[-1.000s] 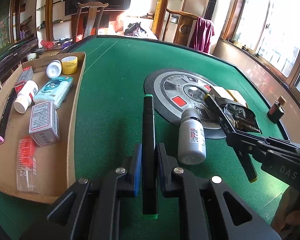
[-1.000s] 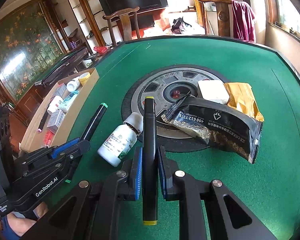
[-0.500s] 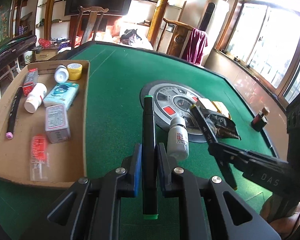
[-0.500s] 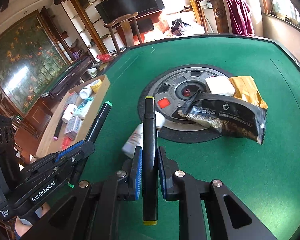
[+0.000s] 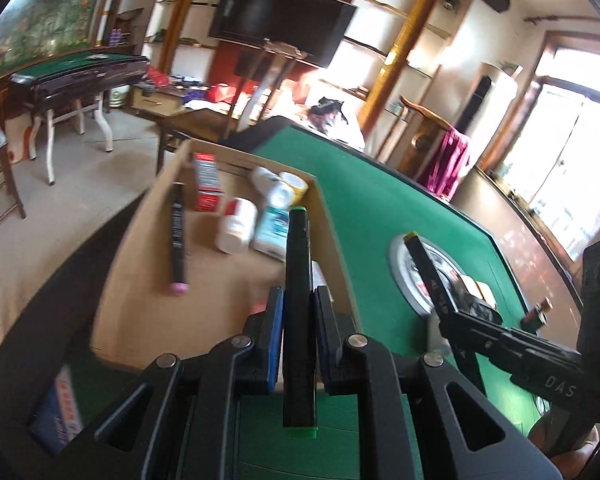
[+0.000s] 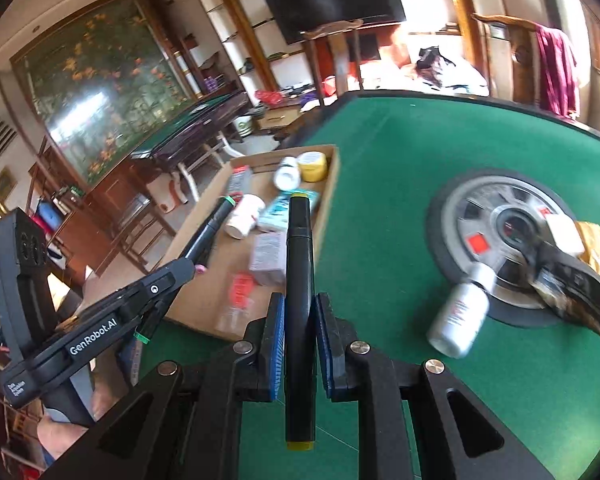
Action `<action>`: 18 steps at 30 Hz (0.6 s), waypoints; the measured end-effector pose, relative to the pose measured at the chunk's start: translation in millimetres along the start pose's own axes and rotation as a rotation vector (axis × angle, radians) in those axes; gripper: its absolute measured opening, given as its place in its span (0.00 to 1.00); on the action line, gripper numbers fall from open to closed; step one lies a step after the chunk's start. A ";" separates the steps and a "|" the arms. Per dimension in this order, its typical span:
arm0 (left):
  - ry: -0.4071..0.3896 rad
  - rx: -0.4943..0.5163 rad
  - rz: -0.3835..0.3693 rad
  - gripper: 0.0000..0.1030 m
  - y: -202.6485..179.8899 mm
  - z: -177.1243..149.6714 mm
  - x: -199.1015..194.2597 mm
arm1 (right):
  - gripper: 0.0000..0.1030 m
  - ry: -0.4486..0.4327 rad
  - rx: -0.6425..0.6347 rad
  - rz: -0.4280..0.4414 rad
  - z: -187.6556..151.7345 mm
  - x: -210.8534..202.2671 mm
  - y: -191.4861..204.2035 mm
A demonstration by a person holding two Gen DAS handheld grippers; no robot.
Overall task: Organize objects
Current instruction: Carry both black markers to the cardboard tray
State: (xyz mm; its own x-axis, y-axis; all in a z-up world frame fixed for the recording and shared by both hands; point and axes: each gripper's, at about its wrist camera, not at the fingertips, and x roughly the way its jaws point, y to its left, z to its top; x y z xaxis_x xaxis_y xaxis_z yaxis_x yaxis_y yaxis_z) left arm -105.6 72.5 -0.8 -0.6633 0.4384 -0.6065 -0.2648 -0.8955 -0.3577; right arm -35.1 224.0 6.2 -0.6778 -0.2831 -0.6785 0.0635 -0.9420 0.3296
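My left gripper (image 5: 299, 294) is shut on a black marker with green ends (image 5: 298, 248), whose far tip hangs over the right wall of the cardboard tray (image 5: 140, 240). My right gripper (image 6: 300, 312) is shut on a black marker with yellow ends (image 6: 299, 248), pointing toward the same cardboard tray (image 6: 204, 300). In the right wrist view the left gripper (image 6: 188, 270) shows at the left, holding the green-ended marker (image 6: 214, 226) above the tray. In the left wrist view the right gripper (image 5: 440, 300) and its yellow-ended marker (image 5: 422, 260) are at the right over the green table.
The tray holds a pink-capped black marker (image 5: 177, 236), a white bottle (image 5: 238, 228), a teal box (image 5: 272, 232), a red box (image 5: 206, 184) and a yellow roll (image 6: 314, 166). On the green table (image 6: 400, 152) lie a white bottle (image 6: 460, 316), a round grey disc (image 6: 472, 208) and a black snack bag (image 6: 572, 288).
Both grippers have swung left and risen, from over the table's middle toward the cardboard tray. Each still holds its marker. The white bottle and disc now lie off to the right.
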 end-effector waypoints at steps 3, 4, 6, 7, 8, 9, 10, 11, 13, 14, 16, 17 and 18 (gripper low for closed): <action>-0.010 -0.038 0.045 0.14 26.2 5.9 -1.7 | 0.16 0.014 -0.030 0.020 14.7 20.5 24.2; -0.008 -0.056 0.052 0.14 35.4 7.6 -1.3 | 0.16 0.021 -0.032 0.031 18.8 28.3 31.0; -0.001 -0.076 0.064 0.14 48.9 9.5 1.2 | 0.16 0.040 -0.040 0.052 25.4 44.7 44.1; 0.000 -0.082 0.071 0.14 53.6 9.0 2.8 | 0.16 0.049 -0.043 0.057 27.7 53.6 50.2; 0.005 -0.086 0.077 0.14 57.2 8.9 5.1 | 0.16 0.060 -0.047 0.061 29.8 62.3 55.6; 0.009 -0.091 0.081 0.14 61.7 8.5 7.0 | 0.16 0.076 -0.049 0.070 31.8 73.4 61.2; 0.012 -0.099 0.086 0.14 66.2 8.0 9.0 | 0.16 0.092 -0.047 0.079 32.5 82.5 64.9; 0.014 -0.106 0.091 0.14 70.7 7.5 10.3 | 0.16 0.109 -0.045 0.086 33.1 91.5 68.7; 0.019 -0.118 0.096 0.14 80.0 5.7 11.6 | 0.16 0.141 -0.051 0.089 32.8 110.9 77.3; 0.020 -0.122 0.106 0.14 82.6 4.8 12.7 | 0.16 0.157 -0.054 0.089 31.8 119.5 80.7; 0.022 -0.122 0.124 0.14 87.4 3.3 16.5 | 0.16 0.180 -0.056 0.086 29.1 132.3 82.3; 0.030 -0.124 0.124 0.14 89.6 1.7 17.9 | 0.16 0.192 -0.057 0.082 27.7 139.9 83.5; 0.036 -0.129 0.122 0.14 92.0 0.2 19.4 | 0.16 0.199 -0.055 0.079 25.7 144.1 83.2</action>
State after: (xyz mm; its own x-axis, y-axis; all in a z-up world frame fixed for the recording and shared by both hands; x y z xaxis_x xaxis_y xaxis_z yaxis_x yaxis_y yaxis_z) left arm -142.9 -1.4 -45.3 -0.6588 0.3317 -0.6752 -0.0907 -0.9260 -0.3664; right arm -146.3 109.5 -47.3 -0.5111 -0.3817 -0.7701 0.1546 -0.9222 0.3545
